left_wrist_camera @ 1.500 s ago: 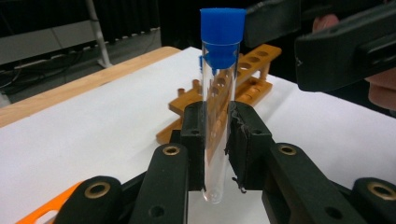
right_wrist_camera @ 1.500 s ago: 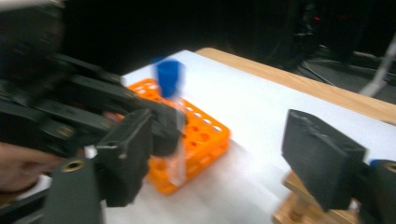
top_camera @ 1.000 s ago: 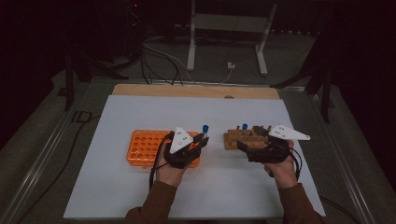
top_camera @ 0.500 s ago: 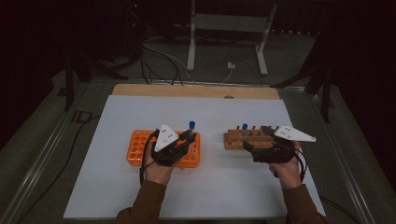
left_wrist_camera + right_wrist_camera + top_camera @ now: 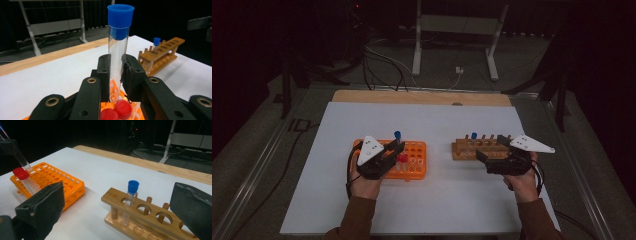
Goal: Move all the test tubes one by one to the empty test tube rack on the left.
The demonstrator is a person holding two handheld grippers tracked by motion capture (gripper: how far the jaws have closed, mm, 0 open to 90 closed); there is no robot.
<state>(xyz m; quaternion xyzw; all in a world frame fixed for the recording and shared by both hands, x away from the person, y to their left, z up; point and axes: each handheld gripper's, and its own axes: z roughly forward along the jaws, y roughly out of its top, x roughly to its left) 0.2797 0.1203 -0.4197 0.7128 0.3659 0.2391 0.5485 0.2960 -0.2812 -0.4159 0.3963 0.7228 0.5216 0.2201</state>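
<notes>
A blue-capped test tube [image 5: 117, 50] is clamped upright between the jaws of the left gripper [image 5: 393, 150], cap well above the pads, and it's held over the orange rack [image 5: 418, 165], right by the two red-capped tubes [image 5: 116, 111] parked at the rack's left side. The tube's lower end is seen just above the rack's holes in the left gripper view; whether it's touching can't be told.

The right gripper [image 5: 487, 159] is held with jaws spread wide and nothing between them, just near of the wooden rack [image 5: 464, 152]. One more blue-capped tube [image 5: 130, 200] is stood in that rack's left-end hole, and the other holes are left open.

Room-wise: the two racks are set well apart on the white sheet [image 5: 437, 210], with a bare strip between them and plenty of bare sheet on the far and near sides. The sheet's far edge is met by a strip of wooden tabletop [image 5: 422, 97]. The wooden rack is closer to the right edge than the orange one is to the left edge.

No labels or writing can be read anywhere.
</notes>
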